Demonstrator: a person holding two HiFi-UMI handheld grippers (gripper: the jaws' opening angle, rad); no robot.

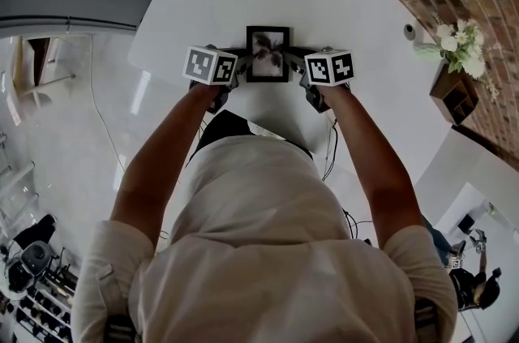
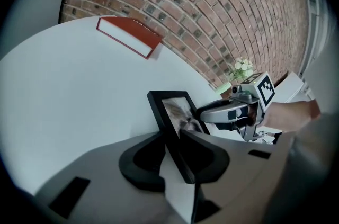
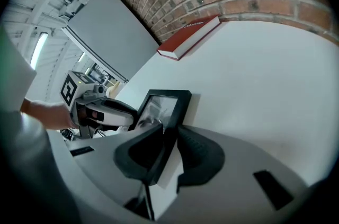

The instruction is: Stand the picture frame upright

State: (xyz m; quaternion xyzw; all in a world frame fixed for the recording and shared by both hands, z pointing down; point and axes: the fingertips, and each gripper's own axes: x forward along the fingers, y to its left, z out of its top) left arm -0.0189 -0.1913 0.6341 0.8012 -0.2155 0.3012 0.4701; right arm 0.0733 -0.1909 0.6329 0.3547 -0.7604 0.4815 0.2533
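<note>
Flanking the tilted frame (image 1: 268, 54), left fingers (image 2: 142, 163) and right fingers (image 3: 200, 157) each clamp one side edge.

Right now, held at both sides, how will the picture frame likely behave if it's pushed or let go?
Probably stiff: the picture frame shows straight black edges in the left hand-held gripper and right hand-held gripper. Being thin, it would likely tip without a prop. It may slide on the smooth white table.
</note>
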